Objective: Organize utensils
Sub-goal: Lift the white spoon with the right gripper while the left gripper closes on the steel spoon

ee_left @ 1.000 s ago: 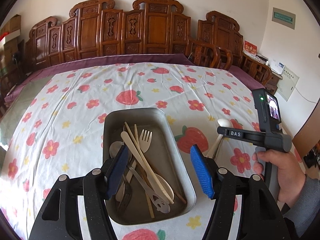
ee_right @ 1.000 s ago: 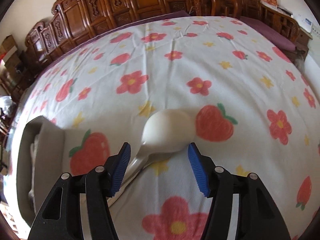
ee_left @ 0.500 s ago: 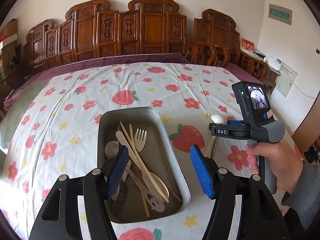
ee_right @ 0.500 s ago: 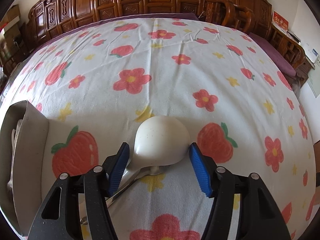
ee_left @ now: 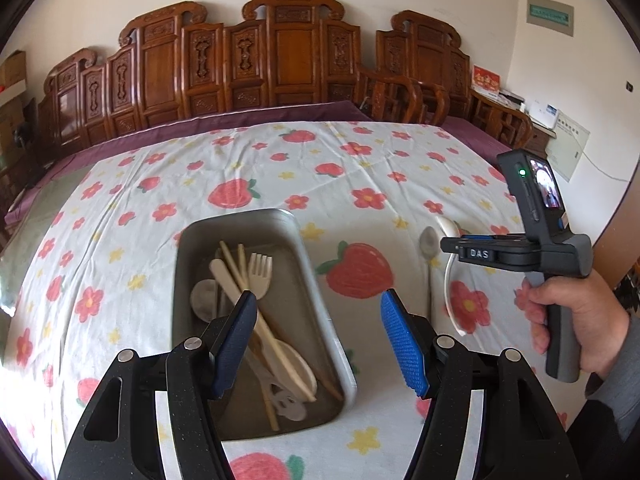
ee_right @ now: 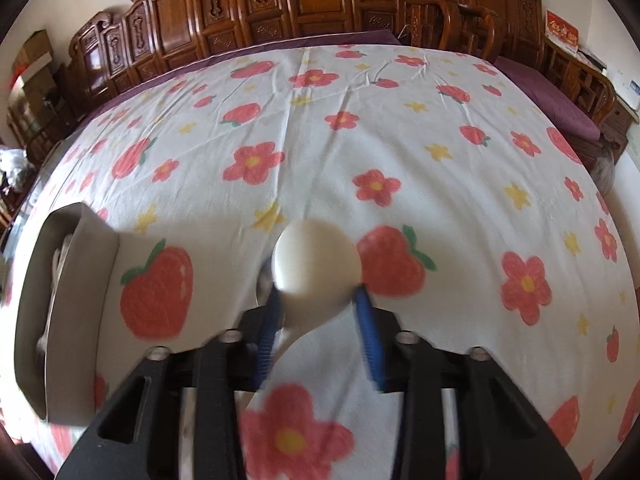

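Observation:
A metal tray (ee_left: pixel 312 276) on the flowered tablecloth holds several utensils: a cream fork (ee_left: pixel 260 270), chopsticks, spoons. My left gripper (ee_left: pixel 316 334) is open and empty above the tray's near right corner. My right gripper (ee_right: pixel 318 316) has closed on the white ladle-like spoon (ee_right: pixel 316 264), its blue pads against the bowl's base; the spoon looks lifted off the cloth. In the left wrist view the white spoon (ee_left: pixel 450 276) hangs under the right gripper, and a metal spoon (ee_left: pixel 429 240) lies on the cloth beside it. The tray shows in the right wrist view (ee_right: pixel 60 320) at the left.
The tablecloth (ee_left: pixel 360 160) covers a large table. Carved wooden chairs (ee_left: pixel 280 52) line the far edge. A purple cushion (ee_right: pixel 548 96) and wooden chairs stand to the right.
My right gripper has closed on the white spoon's bowl and raised it off the cloth. The left gripper has drifted slightly; the tray sits more to the left in its view.

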Tool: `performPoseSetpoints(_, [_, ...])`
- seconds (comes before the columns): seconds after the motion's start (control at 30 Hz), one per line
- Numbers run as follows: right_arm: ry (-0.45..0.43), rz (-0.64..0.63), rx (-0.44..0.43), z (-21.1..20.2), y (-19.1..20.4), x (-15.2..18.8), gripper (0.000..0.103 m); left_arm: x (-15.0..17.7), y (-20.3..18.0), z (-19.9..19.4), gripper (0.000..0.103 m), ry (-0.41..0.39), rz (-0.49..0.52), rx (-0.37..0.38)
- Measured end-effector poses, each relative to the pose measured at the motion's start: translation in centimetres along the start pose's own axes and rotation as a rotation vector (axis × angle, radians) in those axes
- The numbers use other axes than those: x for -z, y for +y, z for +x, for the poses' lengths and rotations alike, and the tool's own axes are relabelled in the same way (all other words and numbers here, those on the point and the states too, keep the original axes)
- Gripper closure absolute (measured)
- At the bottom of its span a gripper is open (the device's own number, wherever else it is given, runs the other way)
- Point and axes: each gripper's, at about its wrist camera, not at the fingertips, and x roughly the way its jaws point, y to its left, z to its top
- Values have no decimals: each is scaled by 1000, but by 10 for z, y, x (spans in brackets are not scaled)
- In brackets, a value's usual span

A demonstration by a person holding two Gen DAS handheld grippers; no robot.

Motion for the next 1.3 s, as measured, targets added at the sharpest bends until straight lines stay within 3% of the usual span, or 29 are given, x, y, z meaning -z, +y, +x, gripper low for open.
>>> performPoseSetpoints(0.23, [25,9,-18,-15,-32,16,99,1,-35,4,41,7,51,11])
performPoseSetpoints(0.73, [-2,13,-101,-39,-75,32,99,-15,-82,44,41,104,97,33])
performPoseSetpoints(0.9, [8,19,-106,-38,-91,43,99,-29,-99,74,42,147,122,52])
performPoseSetpoints(1.07, [10,4,-119,-35,-99,52,99,-47,-113,111,51,188,124,78])
performPoseSetpoints(1.3, [7,-18,-138,-34,-99,52,99,-63,-114,167,53,267,115,77])
